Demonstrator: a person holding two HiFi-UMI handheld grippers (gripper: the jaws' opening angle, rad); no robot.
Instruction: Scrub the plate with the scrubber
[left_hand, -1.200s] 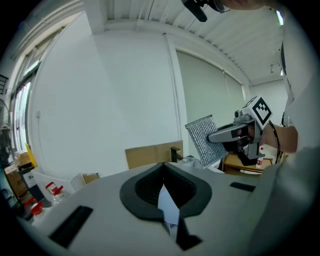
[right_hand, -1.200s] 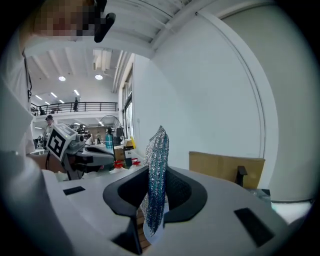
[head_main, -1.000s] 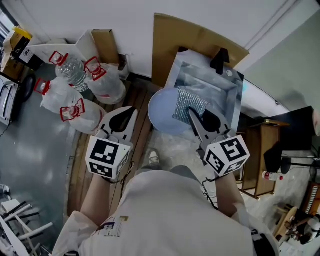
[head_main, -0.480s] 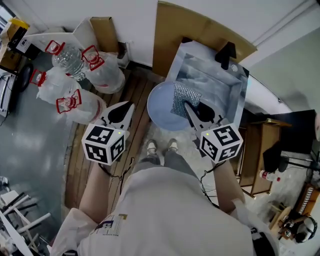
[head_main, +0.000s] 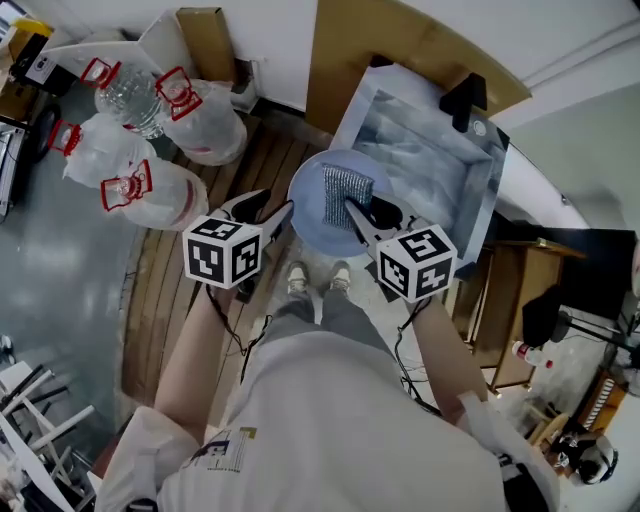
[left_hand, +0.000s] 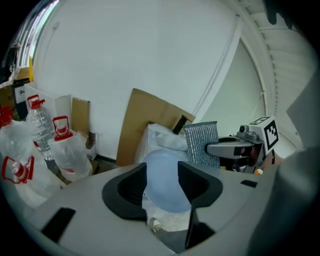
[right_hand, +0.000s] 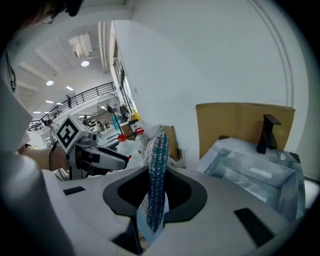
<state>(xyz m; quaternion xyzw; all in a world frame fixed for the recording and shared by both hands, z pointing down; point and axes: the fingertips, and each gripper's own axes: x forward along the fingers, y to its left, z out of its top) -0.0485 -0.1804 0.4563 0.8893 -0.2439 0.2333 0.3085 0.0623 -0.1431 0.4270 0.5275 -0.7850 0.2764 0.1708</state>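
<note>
Nearest the camera, a pale shirt (head_main: 330, 420) and two bare forearms are seen, each arm ending in a cube with square markers. Ahead of the left cube (head_main: 225, 252), the left gripper (head_main: 270, 210) is held with its jaws spread wide; they have just been opening, and nothing is pinched by them. In the left gripper view, the pale blue plate (head_main: 308, 228) is framed in the gap between the two dark jaws, though whether its rim actually lies between the pads cannot be told. From above, the jaw tips are seen just beside the plate's left edge.

The right gripper (head_main: 358, 210) is clamped on the scrubber (head_main: 343, 190) (a silvery mesh pad, seen edge-on between the jaws in the right gripper view). The scrubber is held over the middle of the plate; contact cannot be confirmed.

The plate is placed at the near edge of a sink (head_main: 430, 160) lined with clear film, above a pair of shoes (head_main: 315, 280) on the floor. A black tap (head_main: 465, 100) is mounted at the sink's far side, and a cardboard sheet (head_main: 400, 40) is propped behind it against the white wall. To the left, several large water bottles (head_main: 140, 110) with red handles are grouped on wooden planks (head_main: 190, 300).
</note>
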